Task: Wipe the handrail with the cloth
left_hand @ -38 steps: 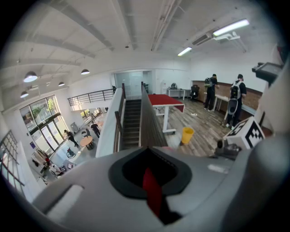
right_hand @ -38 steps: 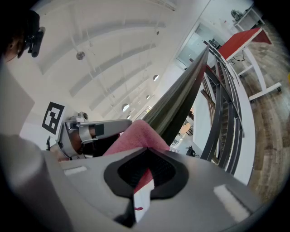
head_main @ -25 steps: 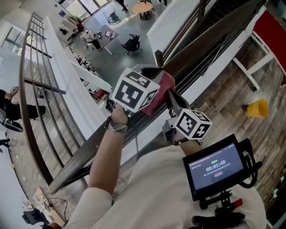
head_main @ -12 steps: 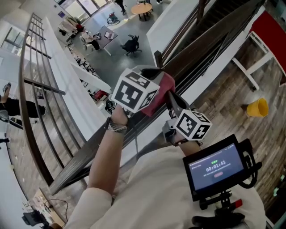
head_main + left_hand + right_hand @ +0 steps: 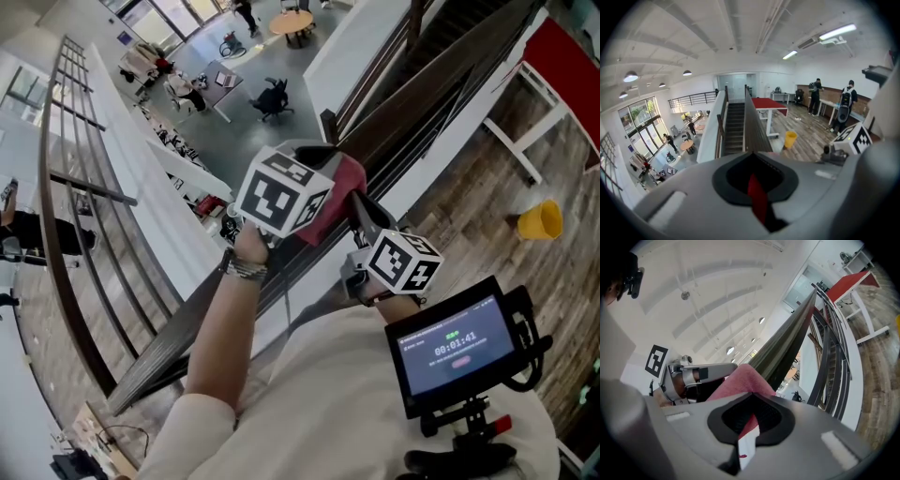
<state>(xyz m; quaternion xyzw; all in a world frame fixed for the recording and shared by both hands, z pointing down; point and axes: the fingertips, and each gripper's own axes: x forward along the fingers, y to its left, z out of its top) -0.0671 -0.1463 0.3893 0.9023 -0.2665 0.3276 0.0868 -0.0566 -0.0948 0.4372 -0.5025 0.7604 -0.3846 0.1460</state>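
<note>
The dark handrail [image 5: 441, 89] runs from lower left to upper right in the head view. A red cloth [image 5: 343, 181] is draped over it between my two grippers. My left gripper [image 5: 317, 152] sits on the rail's far side, jaws shut on a fold of the cloth [image 5: 758, 199]. My right gripper [image 5: 366, 212] is on the near side, shut on the cloth's edge and its white label [image 5: 748, 442]. In the right gripper view the cloth [image 5: 740, 381] bulges over the handrail [image 5: 787, 345], with the left gripper [image 5: 701, 376] just behind it.
Beyond the rail is a drop to a lower floor with tables and people [image 5: 192, 84]. A yellow bucket [image 5: 541, 222] and a red-topped table [image 5: 567, 52] stand on the wood floor at right. A screen device [image 5: 457, 349] hangs at my chest. Two people [image 5: 846, 101] stand far right.
</note>
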